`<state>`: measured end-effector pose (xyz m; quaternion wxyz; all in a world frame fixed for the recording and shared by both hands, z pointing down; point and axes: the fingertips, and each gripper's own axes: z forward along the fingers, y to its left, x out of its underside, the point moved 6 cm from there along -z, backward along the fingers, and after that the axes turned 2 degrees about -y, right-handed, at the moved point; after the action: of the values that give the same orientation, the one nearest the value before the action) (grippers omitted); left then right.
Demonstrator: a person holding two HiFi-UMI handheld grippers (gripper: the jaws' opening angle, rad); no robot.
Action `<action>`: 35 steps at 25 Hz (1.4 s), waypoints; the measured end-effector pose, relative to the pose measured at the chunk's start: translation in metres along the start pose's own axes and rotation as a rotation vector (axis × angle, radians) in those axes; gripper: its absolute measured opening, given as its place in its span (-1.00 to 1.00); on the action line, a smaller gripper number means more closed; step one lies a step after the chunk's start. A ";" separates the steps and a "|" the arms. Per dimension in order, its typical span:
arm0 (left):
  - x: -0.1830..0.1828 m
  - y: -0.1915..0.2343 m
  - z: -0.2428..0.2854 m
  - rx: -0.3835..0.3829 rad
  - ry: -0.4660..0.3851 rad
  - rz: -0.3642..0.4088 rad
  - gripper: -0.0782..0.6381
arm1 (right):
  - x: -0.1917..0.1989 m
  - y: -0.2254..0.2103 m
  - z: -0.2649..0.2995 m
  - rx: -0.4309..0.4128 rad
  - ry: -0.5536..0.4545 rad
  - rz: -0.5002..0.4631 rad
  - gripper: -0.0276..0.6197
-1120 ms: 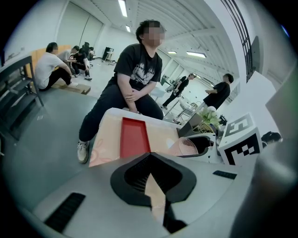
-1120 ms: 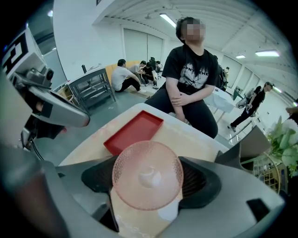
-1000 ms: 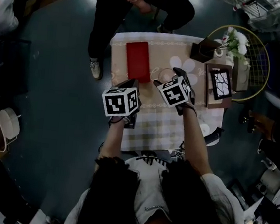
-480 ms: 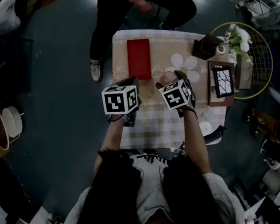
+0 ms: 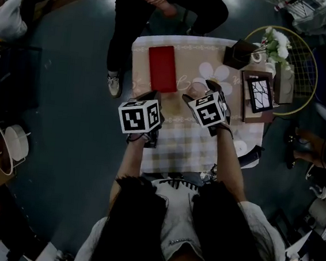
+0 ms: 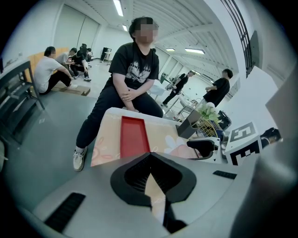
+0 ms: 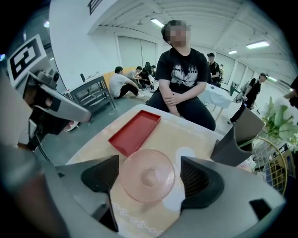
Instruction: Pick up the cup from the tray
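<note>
A pink glass cup sits between the jaws of my right gripper, turned so I see it as a round disc. The pads are close against its sides, and it appears to hang just above the tablecloth. In the head view the cup shows at the tip of the right gripper, to the right of the red tray. The tray lies empty on the table's far left. My left gripper is shut on nothing and hovers over the table's near left part.
A dark box, white flowers and a framed picture stand along the table's right side, by a gold wire hoop. A person sits at the far edge of the small table.
Almost nothing has changed. The right gripper with the cup has drifted a little to the right, and the left gripper has stayed put.
</note>
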<state>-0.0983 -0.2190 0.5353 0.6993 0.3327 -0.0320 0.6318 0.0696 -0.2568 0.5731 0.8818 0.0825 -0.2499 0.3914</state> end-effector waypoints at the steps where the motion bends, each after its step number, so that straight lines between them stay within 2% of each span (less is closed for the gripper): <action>1: -0.001 -0.002 -0.001 0.003 -0.003 0.004 -0.77 | -0.003 -0.001 -0.005 0.005 -0.016 0.015 0.34; 6: -0.004 -0.012 -0.010 0.023 -0.025 0.024 -0.77 | -0.019 -0.006 -0.040 0.025 -0.160 0.135 0.34; 12: -0.006 -0.029 -0.025 0.053 -0.070 0.050 -0.77 | -0.028 0.005 -0.080 -0.038 -0.309 0.305 0.29; 13: -0.005 -0.032 -0.029 0.058 -0.076 0.056 -0.77 | -0.026 0.008 -0.086 -0.034 -0.324 0.321 0.17; 15: -0.003 -0.038 -0.036 0.069 -0.087 0.066 -0.77 | -0.022 0.014 -0.095 -0.007 -0.341 0.340 -0.26; 16: -0.002 -0.040 -0.040 0.073 -0.092 0.071 -0.77 | -0.019 0.019 -0.098 0.004 -0.338 0.338 -0.41; 19: 0.003 -0.047 -0.050 0.082 -0.105 0.085 -0.77 | -0.012 0.034 -0.106 0.010 -0.328 0.314 -0.62; 20: 0.005 -0.049 -0.053 0.085 -0.109 0.090 -0.77 | -0.011 0.038 -0.109 0.013 -0.335 0.305 -0.81; 21: 0.007 -0.051 -0.055 0.088 -0.112 0.093 -0.77 | -0.010 0.043 -0.112 0.015 -0.340 0.291 -0.88; 25: 0.024 -0.056 -0.067 0.098 -0.111 0.100 -0.77 | -0.002 0.059 -0.122 0.044 -0.339 0.245 -0.89; 35: 0.059 -0.070 -0.091 0.137 -0.085 0.140 -0.77 | 0.016 0.085 -0.147 0.100 -0.340 0.279 -0.90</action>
<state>-0.0570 -0.1208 0.4625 0.6269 0.4034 -0.0417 0.6653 0.0716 -0.1388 0.4504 0.7592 0.1555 -0.3843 0.5017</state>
